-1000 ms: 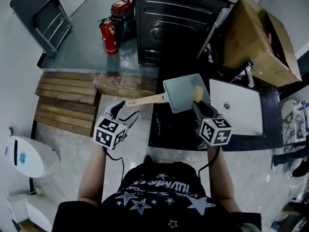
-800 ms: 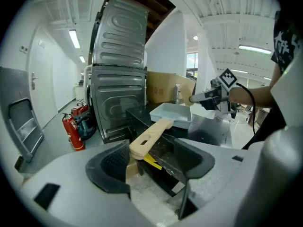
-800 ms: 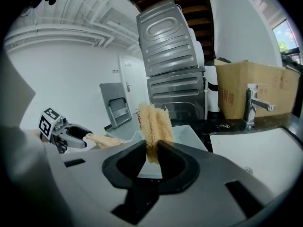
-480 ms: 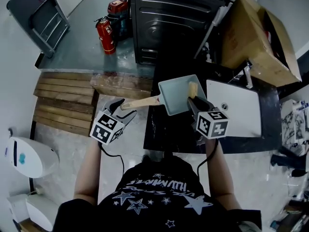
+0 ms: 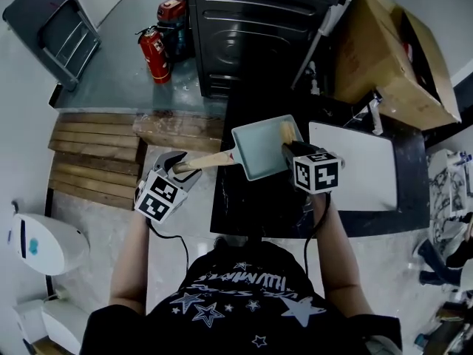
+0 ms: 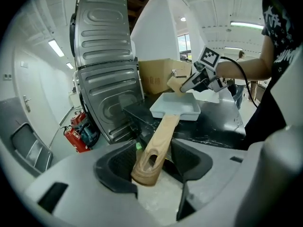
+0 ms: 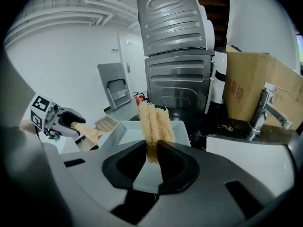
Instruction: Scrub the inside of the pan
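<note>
Two grippers: one in each of the person's hands, both near mid-frame in the head view, on either side of the pan.
Pan: pale, square and shallow, on the black counter just above the centre of the head view. Its wooden handle sticks out to the left, past the counter's edge.
Left gripper: the jaws are spread to either side of the handle's rounded end, where the hanging hole is. They have just been closing in on it. One jaw sits against the wood and a thin dark gap shows at the other, so no firm clamp is seen.
Right gripper: the jaws are pressed onto the lower end of a tan, fibrous scrubber, which stands up out of them.
Scrubber's place: over the inside of the pan, at its right-hand side in the head view. Whether it touches the pan's floor cannot be told.
Upper frame: a dark ribbed metal cabinet stands beyond the counter, with a red fire extinguisher to its left and a cardboard box at upper right.
Right of pan: a white sink is set in the counter.
Left of frame: wooden slats lie on the floor.
</note>
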